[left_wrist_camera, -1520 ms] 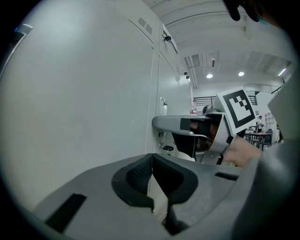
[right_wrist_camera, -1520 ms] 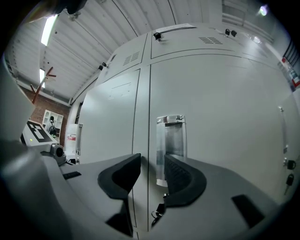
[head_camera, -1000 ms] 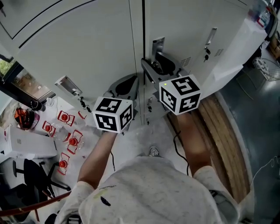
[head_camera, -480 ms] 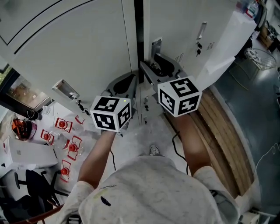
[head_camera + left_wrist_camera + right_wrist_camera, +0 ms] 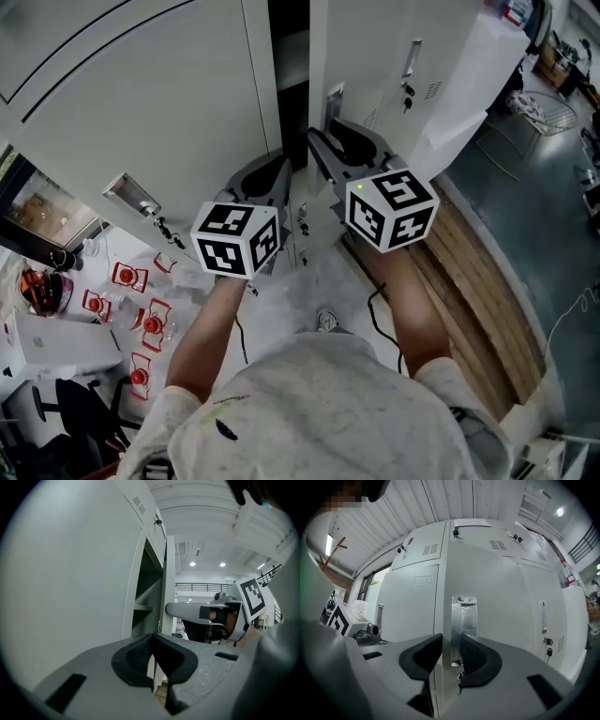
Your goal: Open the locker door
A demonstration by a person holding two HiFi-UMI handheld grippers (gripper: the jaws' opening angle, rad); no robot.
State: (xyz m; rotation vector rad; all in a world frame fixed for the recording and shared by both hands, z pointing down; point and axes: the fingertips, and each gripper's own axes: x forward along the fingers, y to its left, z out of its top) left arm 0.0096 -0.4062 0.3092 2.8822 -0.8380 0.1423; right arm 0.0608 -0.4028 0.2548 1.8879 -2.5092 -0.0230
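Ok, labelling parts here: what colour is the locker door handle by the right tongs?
Shiny silver metal; the handle shows best in the right gripper view.

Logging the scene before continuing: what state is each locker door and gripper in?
Pale grey metal locker door: ajar, dark gap at its edge.
Neighbouring locker door at right: closed.
Left gripper: jaws together.
Right gripper: closing, silver handle between jaws.
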